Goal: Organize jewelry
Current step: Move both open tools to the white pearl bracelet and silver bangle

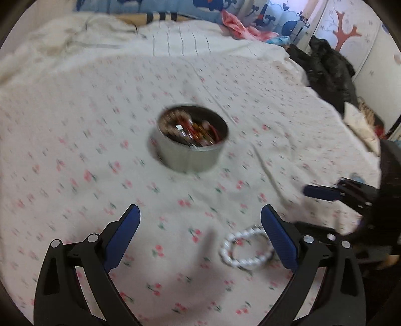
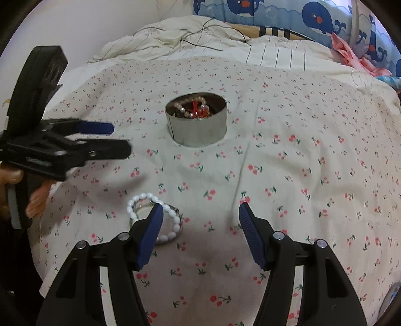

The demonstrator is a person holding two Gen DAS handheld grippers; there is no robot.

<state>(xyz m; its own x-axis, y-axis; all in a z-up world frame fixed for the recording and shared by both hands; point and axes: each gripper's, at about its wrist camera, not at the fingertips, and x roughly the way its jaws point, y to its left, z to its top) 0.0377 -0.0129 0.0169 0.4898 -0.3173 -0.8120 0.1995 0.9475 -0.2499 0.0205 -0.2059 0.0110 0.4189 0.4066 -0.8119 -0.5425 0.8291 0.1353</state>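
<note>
A round metal tin (image 1: pixel 190 148) holding several bead bracelets stands on the cherry-print bedsheet; it also shows in the right wrist view (image 2: pixel 198 128). A white bead bracelet (image 1: pixel 244 247) lies on the sheet just inside my left gripper's right finger, and beside my right gripper's left finger in the right wrist view (image 2: pixel 160 215). My left gripper (image 1: pixel 200 215) is open and empty; it shows from the side in the right wrist view (image 2: pixel 120 139). My right gripper (image 2: pixel 200 213) is open and empty above the sheet; it also shows at the right edge of the left wrist view (image 1: pixel 323 193).
A rumpled white duvet (image 2: pixel 175 37) and a whale-print pillow (image 2: pixel 313 17) lie at the head of the bed. Pink cloth (image 1: pixel 238 25) and dark clothing (image 1: pixel 325 67) sit at the bed's far right edge.
</note>
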